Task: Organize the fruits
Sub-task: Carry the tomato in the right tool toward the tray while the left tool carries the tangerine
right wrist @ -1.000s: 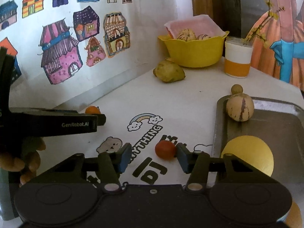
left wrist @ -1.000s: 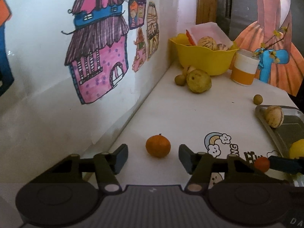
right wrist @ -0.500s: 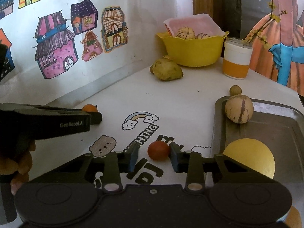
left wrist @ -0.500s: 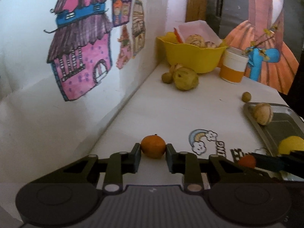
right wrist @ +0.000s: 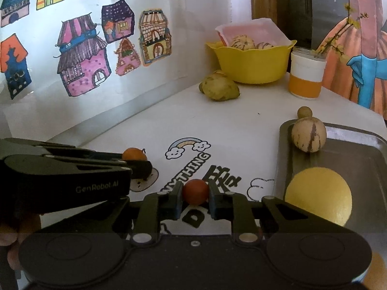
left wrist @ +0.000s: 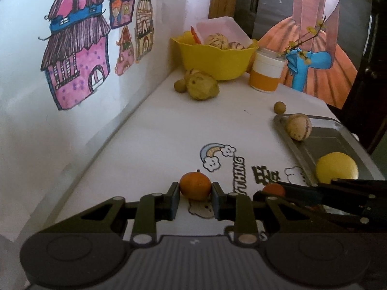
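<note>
An orange tangerine (left wrist: 195, 185) sits between the pads of my left gripper (left wrist: 195, 194), which is shut on it above the white table. My right gripper (right wrist: 195, 197) is shut on a small red fruit (right wrist: 195, 191); that fruit (left wrist: 273, 189) also shows in the left wrist view, at the tip of the right gripper. In the right wrist view the left gripper reaches in from the left with the tangerine (right wrist: 133, 154) at its tip. A metal tray (right wrist: 358, 159) to the right holds a striped round fruit (right wrist: 308, 135) and a yellow fruit (right wrist: 318, 195).
A yellow bowl (left wrist: 217, 59) with striped fruits stands at the back by the wall. Green-brown fruits (left wrist: 202, 87) lie in front of it, and a white-and-orange cup (left wrist: 266, 75) stands beside it. A small brown fruit (left wrist: 279, 107) lies by the tray's far corner. Drawings cover the left wall.
Both grippers went from open to shut, the left on the tangerine and the right on the red fruit. Both views have since shifted, and the left gripper has come closer to the right one.
</note>
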`<state>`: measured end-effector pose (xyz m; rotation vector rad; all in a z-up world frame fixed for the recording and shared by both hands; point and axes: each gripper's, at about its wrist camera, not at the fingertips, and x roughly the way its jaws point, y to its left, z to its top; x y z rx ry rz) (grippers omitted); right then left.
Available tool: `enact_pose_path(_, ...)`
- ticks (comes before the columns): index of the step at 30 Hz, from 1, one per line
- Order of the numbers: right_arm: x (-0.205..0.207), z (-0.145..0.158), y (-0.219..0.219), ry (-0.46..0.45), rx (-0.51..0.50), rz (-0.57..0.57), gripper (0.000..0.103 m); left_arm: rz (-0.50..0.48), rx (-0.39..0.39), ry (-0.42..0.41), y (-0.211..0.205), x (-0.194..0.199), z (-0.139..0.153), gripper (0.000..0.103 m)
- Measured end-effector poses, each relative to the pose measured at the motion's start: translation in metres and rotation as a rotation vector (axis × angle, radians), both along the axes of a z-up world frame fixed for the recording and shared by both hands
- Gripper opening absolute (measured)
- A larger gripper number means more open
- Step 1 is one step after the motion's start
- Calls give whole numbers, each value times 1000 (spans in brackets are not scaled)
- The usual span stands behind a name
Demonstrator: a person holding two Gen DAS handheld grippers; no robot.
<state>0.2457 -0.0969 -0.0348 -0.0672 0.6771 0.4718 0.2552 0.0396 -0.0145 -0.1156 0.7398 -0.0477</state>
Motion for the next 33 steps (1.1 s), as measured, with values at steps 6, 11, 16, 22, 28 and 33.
enact_pose_path(6,-14,4,-11,-8,20,1,22,1,-29,12,-3,-10,4,30)
enact_pose_path(11,-31,14,-21,-45,43,-3,22,-4,-29,-5,-11,-18,13,30)
enact_pose_path(16,-49,31,-38,-93,80,-13,22,-16,-33,-24,-25,-24,25,30)
enact_pose_path(22,-69,54,-79,-155,137,-81,23,-61,-51,-56,-52,-31,38,30)
enact_pose_path(28,-86,60,-127,-191,119,-177,23,-133,-83,-54,-88,-36,36,30)
enact_pose_path(33,-92,48,-164,-168,103,-268,23,-168,-111,-38,-114,-43,27,30)
